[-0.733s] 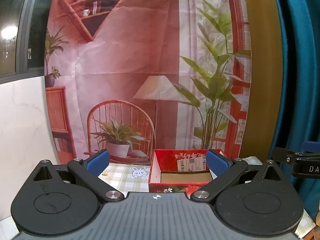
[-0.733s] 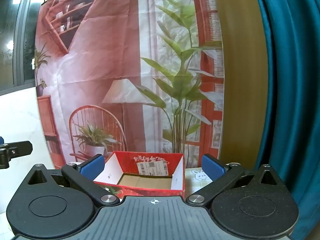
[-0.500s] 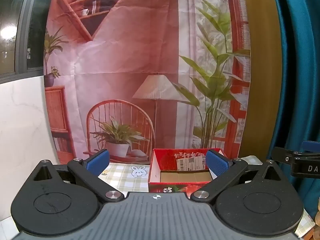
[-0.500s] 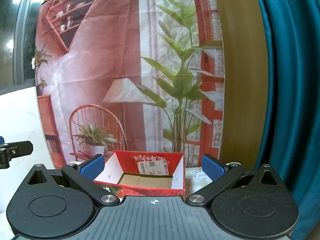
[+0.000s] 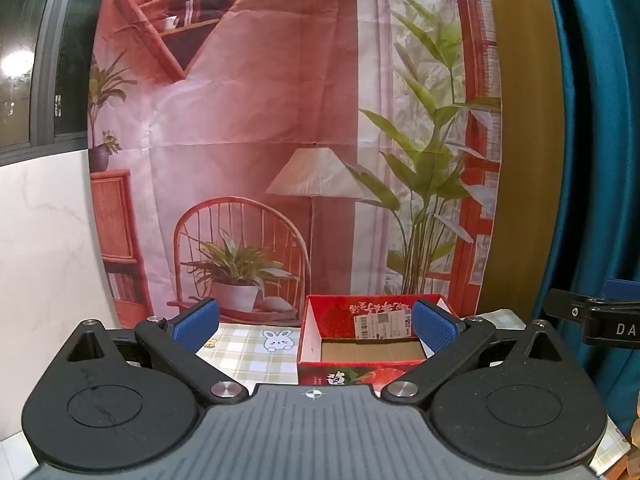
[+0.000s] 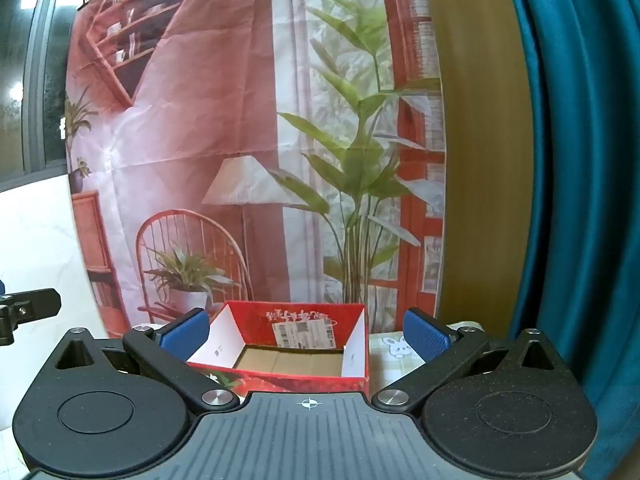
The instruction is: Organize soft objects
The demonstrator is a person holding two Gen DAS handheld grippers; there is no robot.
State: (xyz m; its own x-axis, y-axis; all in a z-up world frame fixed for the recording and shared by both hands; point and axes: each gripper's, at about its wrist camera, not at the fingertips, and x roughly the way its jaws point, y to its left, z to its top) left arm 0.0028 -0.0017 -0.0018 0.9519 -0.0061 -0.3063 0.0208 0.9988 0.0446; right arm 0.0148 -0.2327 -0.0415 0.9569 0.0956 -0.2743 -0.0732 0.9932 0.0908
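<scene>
Left gripper (image 5: 316, 326): jaws spread wide, blue pads well apart, nothing between them. Right gripper (image 6: 306, 332): same, wide open and empty. Each visible at the side of the other's view, held level with it.

No soft objects in either view. Cannot tell where they lie; presumably below or beside what the cameras take in.

Only task item in sight: red box (image 5: 370, 342), an open cardboard tray. Sits on the checked tablecloth (image 5: 248, 354), near the table's far edge, close in front of the printed backdrop (image 5: 256, 120). From the left wrist, toward the right of centre; from the right wrist, left of centre. So roughly between the two grippers, ahead of both.

Look of box: glossy red outside with white script and fruit print on the near wall, plain white inner side walls, brown corrugated floor, shipping label (image 5: 380, 322) stuck to the inner far wall. Empty as far as visible.

Handling, judged: box light, thin-walled, likely to slide or tip if nudged on the cloth. Soft items probably light, compressible, not fragile; best pinched at the thickest middle, jaws closed gently. Drop from just above the rim, avoiding the walls.
</scene>
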